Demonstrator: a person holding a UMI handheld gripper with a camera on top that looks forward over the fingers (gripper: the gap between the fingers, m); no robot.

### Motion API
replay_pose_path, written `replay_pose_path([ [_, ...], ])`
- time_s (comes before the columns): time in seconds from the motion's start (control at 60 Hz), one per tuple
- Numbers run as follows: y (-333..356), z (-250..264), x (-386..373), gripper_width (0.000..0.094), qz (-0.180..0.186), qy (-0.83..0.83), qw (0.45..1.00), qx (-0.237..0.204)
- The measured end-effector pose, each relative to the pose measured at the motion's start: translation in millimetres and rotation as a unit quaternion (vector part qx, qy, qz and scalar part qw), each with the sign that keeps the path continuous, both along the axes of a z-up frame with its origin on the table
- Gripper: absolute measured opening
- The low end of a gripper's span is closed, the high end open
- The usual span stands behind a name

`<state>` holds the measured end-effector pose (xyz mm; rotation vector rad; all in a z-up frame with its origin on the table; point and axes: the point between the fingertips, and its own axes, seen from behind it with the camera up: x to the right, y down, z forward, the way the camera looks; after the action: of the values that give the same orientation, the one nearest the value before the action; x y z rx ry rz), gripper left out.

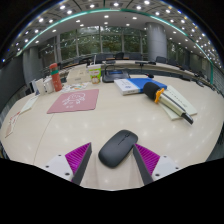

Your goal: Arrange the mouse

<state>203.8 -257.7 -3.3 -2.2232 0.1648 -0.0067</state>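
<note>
The mouse [117, 147] lies on the bench [120, 115] between my tongs [112, 160], its rear end sitting between the two purple pads [76, 156] and its nose pointing out ahead of them. The tongs are released: I can see bare bench on either side of the mouse, so neither finger presses on it, and it rests on its own weight.

From here my worry is the closing. The mouse looks slightly turned, leaning toward the right finger, so that pad may touch first and shove or spin it across the smooth bench instead of pinching it. Its rounded, glossy shell could also squirt forward out of the pads if I grip too near its tail.

Further out, a pink mat [75, 100] lies well ahead to the left, probably where the mouse belongs, though I cannot be sure. To the right sit a blue object [152, 90] with papers [127, 85] beside it; swinging wide that way risks knocking them. Boxes and clutter [80, 75] stand along the bench's far edge.
</note>
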Motion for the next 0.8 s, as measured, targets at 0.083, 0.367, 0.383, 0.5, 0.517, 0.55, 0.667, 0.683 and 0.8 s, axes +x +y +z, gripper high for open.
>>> replay_pose_path([
  [0.083, 16, -2, 3, 0.0840, 0.001, 0.002, 1.000, 0.001],
  [0.367, 47, -10, 20, 0.0501, -0.019, -0.035, 0.999, -0.001],
  [0.383, 48, -10, 21, 0.0478, -0.019, -0.039, 0.999, -0.002],
  [0.5, 50, -11, 20, 0.0425, -0.016, -0.037, 0.999, -0.006],
  [0.517, 50, -11, 20, 0.0414, -0.016, -0.038, 0.999, -0.008],
  [0.55, 50, -10, 20, 0.0397, -0.016, -0.040, 0.999, -0.010],
  [0.667, 51, -4, 22, 0.0352, -0.023, -0.050, 0.998, -0.015],
  [0.683, 53, -3, 22, 0.0353, -0.023, -0.051, 0.998, -0.014],
  [0.8, 74, 48, 17, 0.0337, -0.036, -0.057, 0.998, 0.019],
])
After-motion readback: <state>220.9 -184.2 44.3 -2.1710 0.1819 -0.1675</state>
